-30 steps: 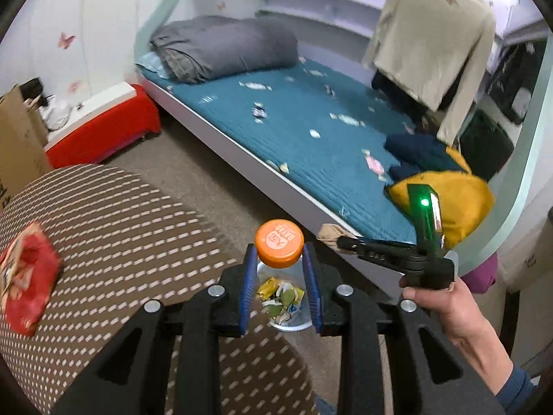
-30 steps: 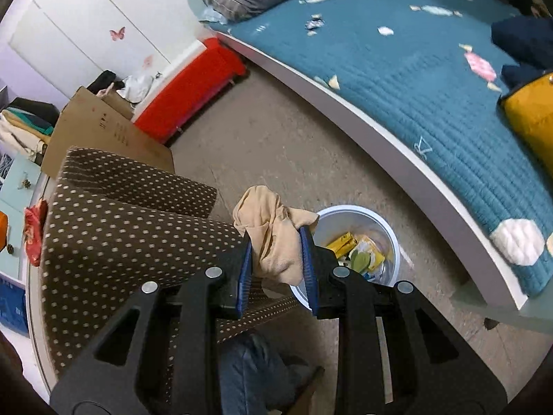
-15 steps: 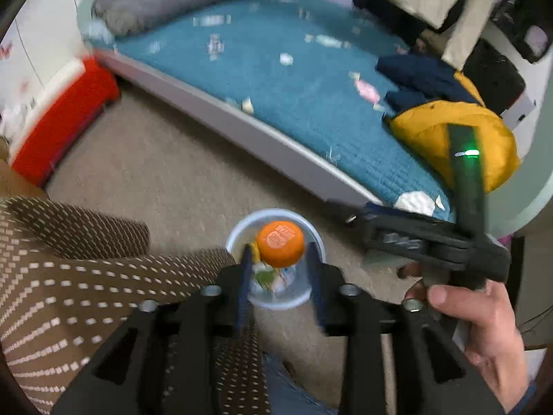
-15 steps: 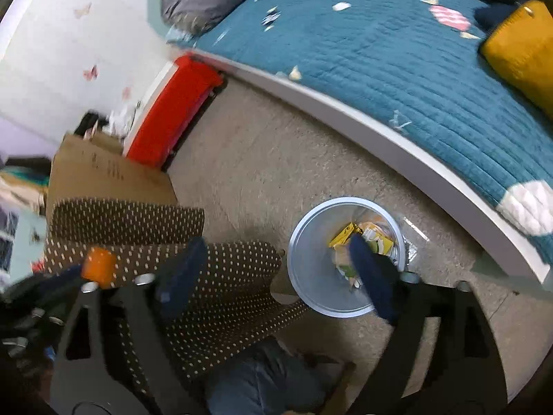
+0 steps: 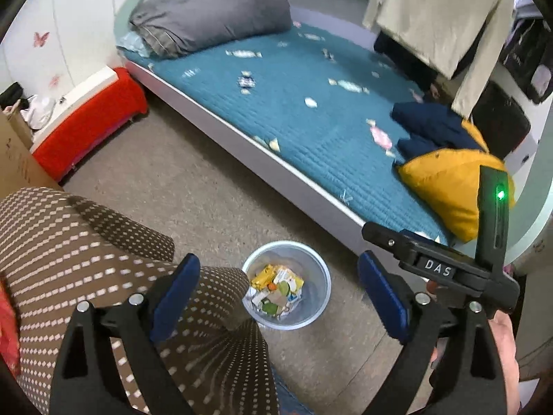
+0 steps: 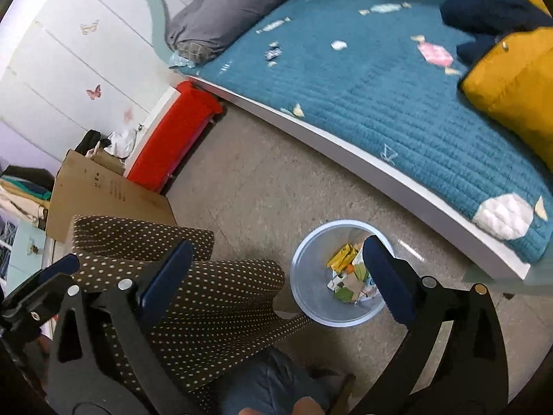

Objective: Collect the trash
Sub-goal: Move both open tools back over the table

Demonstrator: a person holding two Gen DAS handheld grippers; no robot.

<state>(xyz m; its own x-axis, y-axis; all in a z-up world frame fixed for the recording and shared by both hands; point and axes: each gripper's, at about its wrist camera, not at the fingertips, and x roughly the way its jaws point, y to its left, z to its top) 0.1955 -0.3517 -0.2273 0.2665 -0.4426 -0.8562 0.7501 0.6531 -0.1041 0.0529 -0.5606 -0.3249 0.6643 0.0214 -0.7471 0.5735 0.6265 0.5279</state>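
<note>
Bedroom floor beside a bed: the bin [image 5: 287, 285] is holding wrappers while the left gripper [image 5: 276, 297] and right gripper [image 6: 276, 276], both empty, are opening above it; a red packet [image 5: 8, 328] is waiting on the table.

Teal-quilted bed [image 5: 311, 110] beside grey floor [image 5: 193, 186]; white wall [image 6: 69, 62] with butterfly stickers.

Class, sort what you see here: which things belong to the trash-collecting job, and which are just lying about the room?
Part of the job:
bin
wrappers inside it
left tongs, opening, nothing between
right tongs, opening, nothing between

Just lying about:
bed
yellow cushion
cardboard box
</note>
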